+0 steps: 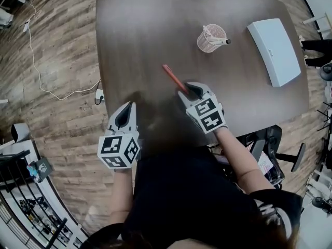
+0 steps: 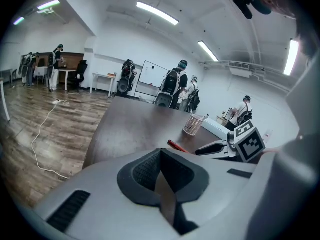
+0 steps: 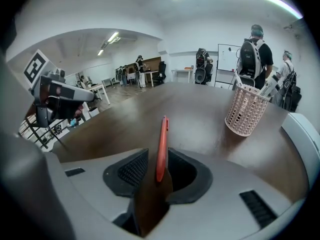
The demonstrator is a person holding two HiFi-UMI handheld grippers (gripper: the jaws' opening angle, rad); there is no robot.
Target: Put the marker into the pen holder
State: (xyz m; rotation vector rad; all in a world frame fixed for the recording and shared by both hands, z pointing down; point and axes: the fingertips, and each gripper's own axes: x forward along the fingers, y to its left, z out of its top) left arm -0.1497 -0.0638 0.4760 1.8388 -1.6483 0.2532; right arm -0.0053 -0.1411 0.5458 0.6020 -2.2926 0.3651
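A red marker (image 1: 173, 78) points away to the upper left from my right gripper (image 1: 187, 90), which is shut on its near end. In the right gripper view the marker (image 3: 161, 146) stands between the dark pads (image 3: 131, 170) and juts forward over the brown table (image 3: 200, 114). The pink mesh pen holder (image 1: 211, 38) stands upright farther back and to the right, with a pen leaning in it; it also shows as the holder (image 3: 247, 111) ahead and to the right. My left gripper (image 1: 129, 107) hovers at the table's near left, shut and empty, its jaws (image 2: 160, 171) meeting.
A flat white box (image 1: 275, 51) lies at the table's right end. A white cable (image 1: 41, 82) trails over the wood floor on the left, and an office chair (image 1: 275, 149) sits by the near right edge. Several people stand far behind the table.
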